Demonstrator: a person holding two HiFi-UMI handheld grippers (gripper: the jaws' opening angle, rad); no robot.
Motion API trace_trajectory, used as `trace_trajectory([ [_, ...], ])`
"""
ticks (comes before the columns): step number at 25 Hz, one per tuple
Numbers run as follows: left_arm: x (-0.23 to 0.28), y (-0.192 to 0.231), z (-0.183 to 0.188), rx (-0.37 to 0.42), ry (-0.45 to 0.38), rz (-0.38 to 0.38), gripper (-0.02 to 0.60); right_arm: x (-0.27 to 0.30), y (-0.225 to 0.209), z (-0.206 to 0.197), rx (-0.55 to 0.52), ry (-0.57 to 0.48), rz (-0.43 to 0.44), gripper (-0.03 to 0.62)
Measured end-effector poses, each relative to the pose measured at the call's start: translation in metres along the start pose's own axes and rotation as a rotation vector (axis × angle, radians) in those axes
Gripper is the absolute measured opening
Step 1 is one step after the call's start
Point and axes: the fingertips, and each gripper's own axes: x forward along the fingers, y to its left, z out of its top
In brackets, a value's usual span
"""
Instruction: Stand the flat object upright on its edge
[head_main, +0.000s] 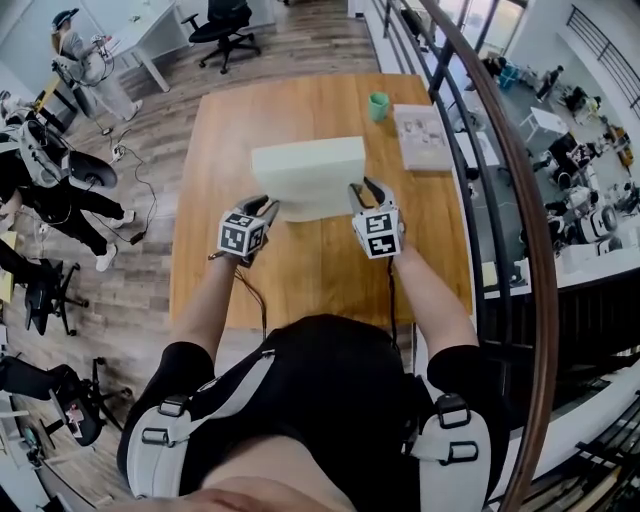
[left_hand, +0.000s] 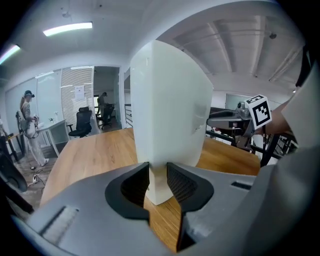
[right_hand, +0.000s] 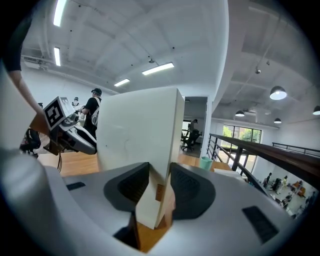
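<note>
Already the white slab (head_main: 308, 178) is raised between the two tools, its broad face steep rather than flat; the left gripper (head_main: 268, 205) has its jaws closed partway onto the slab's near lower corner, both pads against the faces, and the right gripper (head_main: 362, 192) stands wider, its jaws clamped across the thickness of the opposite near edge; in the left gripper view the slab (left_hand: 170, 115) towers straight ahead of the jaws, and in the right gripper view the slab (right_hand: 135, 135) rises likewise, its narrow side running down between the pads; whether the bottom edge already bears on the table (head_main: 300, 270) I cannot tell; to finish well, I judge both holds should bring the face truly vertical, press the lower edge level onto the wood, then loosen one side at a time while watching for lean, since a narrow base may topple; beyond the jaws, past the slab, sit a green cup (head_main: 378, 105) and a pale book (head_main: 422, 137), well apart; outside the right jaws runs a railing (head_main: 500, 150); nothing crowds the slab.
</note>
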Motion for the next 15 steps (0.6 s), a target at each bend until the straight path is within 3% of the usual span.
trace_trajectory([
  [8,0.000,-0.001,0.003,0.071,-0.007,0.042,0.110,-0.006,-0.008,0.004,0.051,-0.009,-0.007,0.135],
  [15,-0.034,0.006,0.033,-0.003,-0.196,0.116,0.110,-0.046,-0.018,0.048,0.126,-0.159,-0.028,0.128],
])
